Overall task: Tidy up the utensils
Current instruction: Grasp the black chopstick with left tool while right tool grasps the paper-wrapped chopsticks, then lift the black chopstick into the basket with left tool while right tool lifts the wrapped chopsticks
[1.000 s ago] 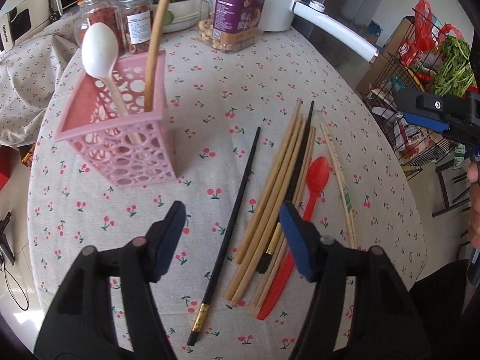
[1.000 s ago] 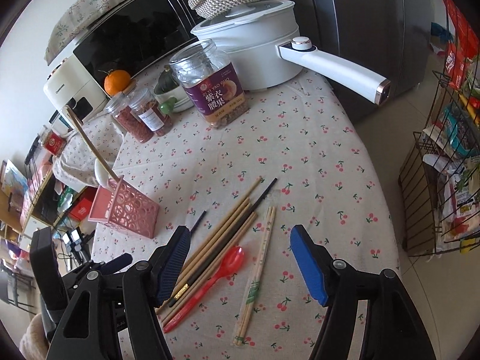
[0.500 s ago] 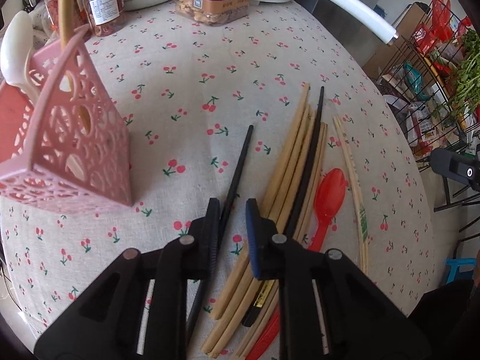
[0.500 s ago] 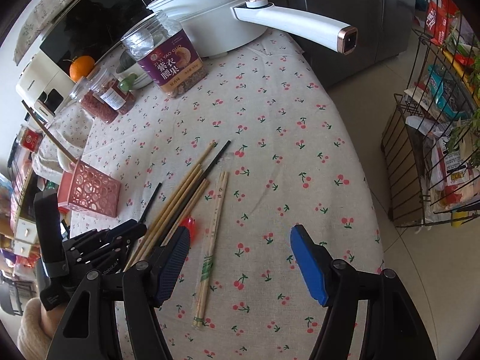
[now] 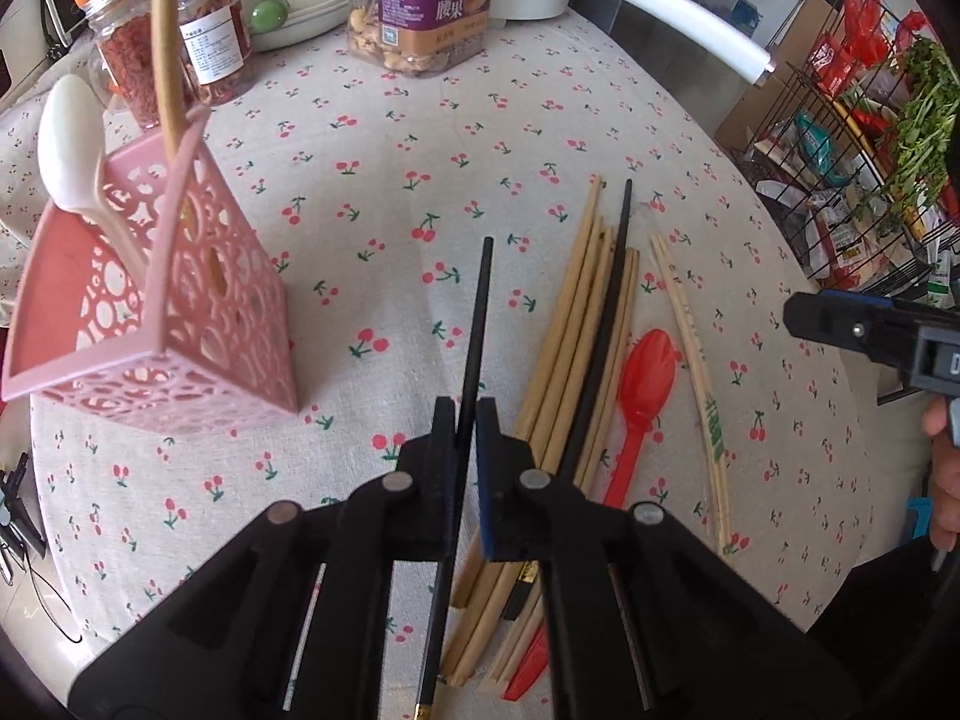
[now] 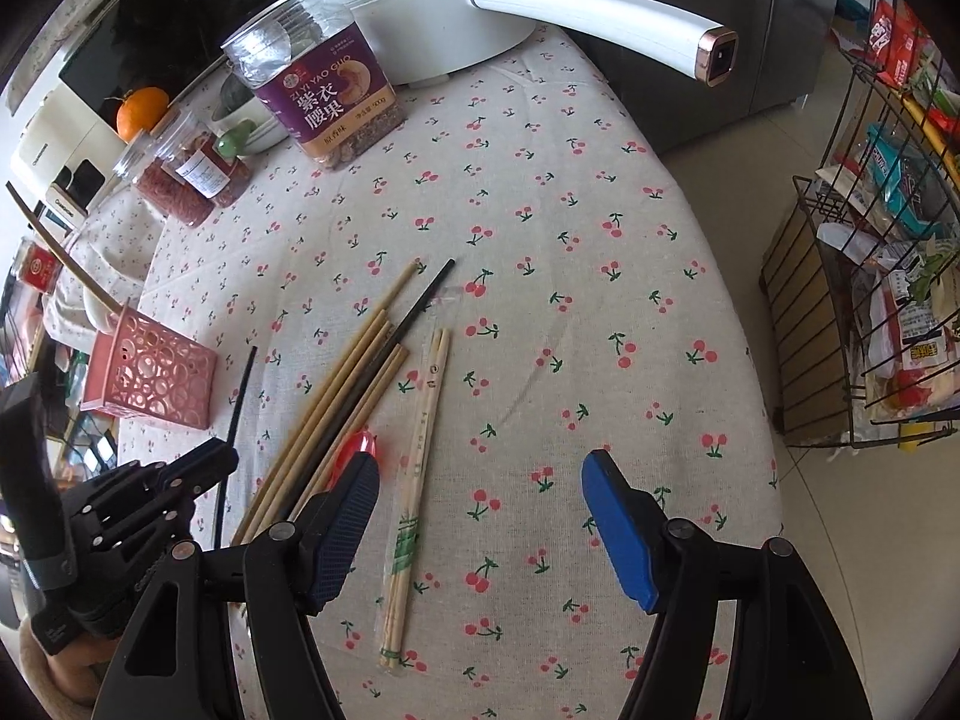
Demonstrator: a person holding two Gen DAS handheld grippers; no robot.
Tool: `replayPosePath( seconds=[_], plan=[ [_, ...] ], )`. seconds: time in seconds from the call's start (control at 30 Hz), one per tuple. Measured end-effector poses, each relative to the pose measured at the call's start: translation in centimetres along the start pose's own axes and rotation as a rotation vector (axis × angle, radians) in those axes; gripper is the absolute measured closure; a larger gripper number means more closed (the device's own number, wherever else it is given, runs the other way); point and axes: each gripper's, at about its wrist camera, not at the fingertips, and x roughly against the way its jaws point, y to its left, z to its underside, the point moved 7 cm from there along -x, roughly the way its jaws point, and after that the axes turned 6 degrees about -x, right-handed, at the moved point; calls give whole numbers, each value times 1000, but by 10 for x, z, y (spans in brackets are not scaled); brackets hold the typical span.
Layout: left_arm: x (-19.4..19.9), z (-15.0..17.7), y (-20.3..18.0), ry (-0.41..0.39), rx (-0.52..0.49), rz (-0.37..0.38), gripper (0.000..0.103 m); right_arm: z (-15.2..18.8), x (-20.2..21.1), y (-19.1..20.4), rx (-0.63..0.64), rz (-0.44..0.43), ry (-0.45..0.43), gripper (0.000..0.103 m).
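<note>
1. Where the left wrist view looks down, the left gripper pinches a lone black chopstick beside the pink holder.
2. Only the right wrist view shows the right gripper spread over the wrapped chopsticks on the tablecloth.

Lone black chopstick pinched near mid-length, apart from the rest. Bundle of wooden chopsticks with a second black chopstick flat on the cloth, red spoon beside, paper-banded pair further right. Pink holder upright, holding white spoon.
</note>
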Motion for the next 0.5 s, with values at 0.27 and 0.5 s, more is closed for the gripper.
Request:
replayPosePath(
  seconds=[0.27, 0.5],
  plan=[
    [42, 7, 8, -90, 8, 25, 96, -6, -29, 10, 12, 75, 29, 32],
    [68, 16, 15, -143, 14, 52, 96, -14, -58, 23, 75, 171, 35, 39]
  ],
)
